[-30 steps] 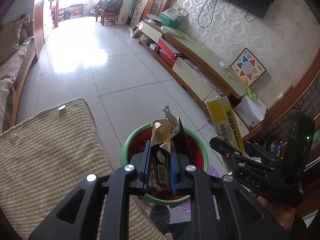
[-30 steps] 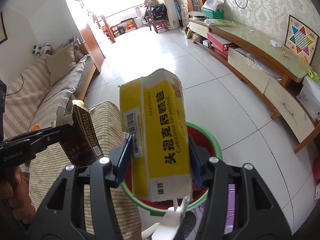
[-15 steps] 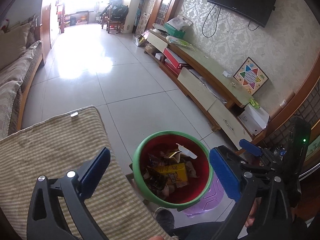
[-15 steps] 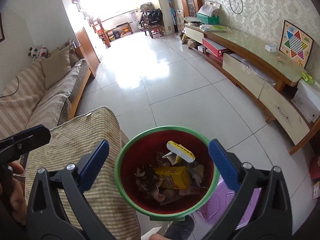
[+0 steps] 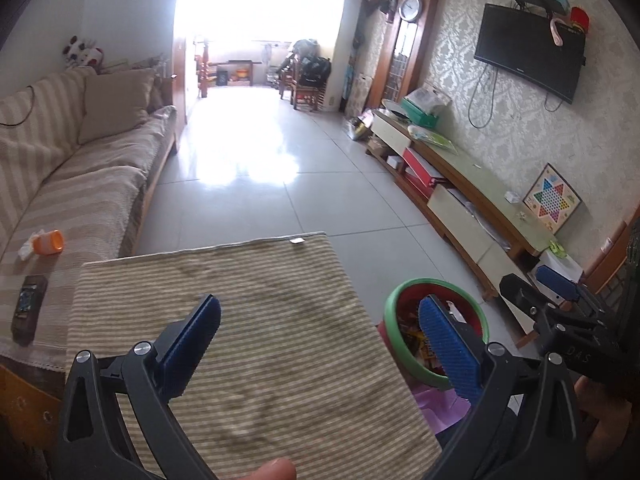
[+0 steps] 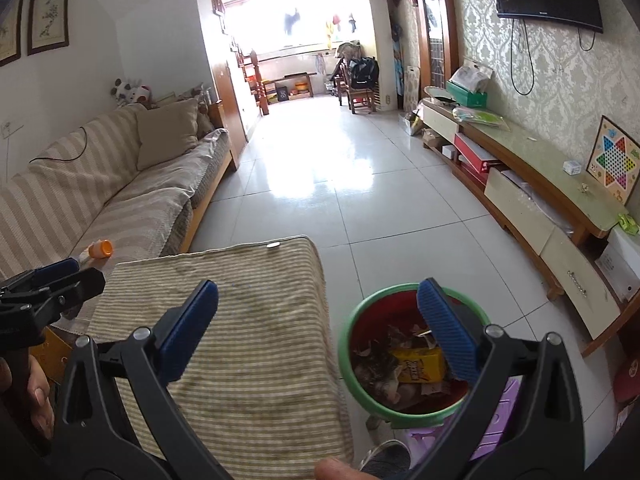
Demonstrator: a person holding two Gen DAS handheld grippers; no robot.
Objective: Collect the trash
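A red bin with a green rim stands on a purple stool beside the striped cloth-covered table. Inside it lie a yellow box and crumpled wrappers. The bin also shows in the left wrist view. My left gripper is open and empty above the table. My right gripper is open and empty, its right finger over the bin. Each gripper shows at the edge of the other's view.
A striped sofa runs along the left, with an orange cup and a dark phone-like object near it. A long TV cabinet lines the right wall. Tiled floor stretches ahead.
Both grippers opened and dropped the brown packet and the yellow box into the bin. They then swung left and tilted up, so the table and room now fill the views.
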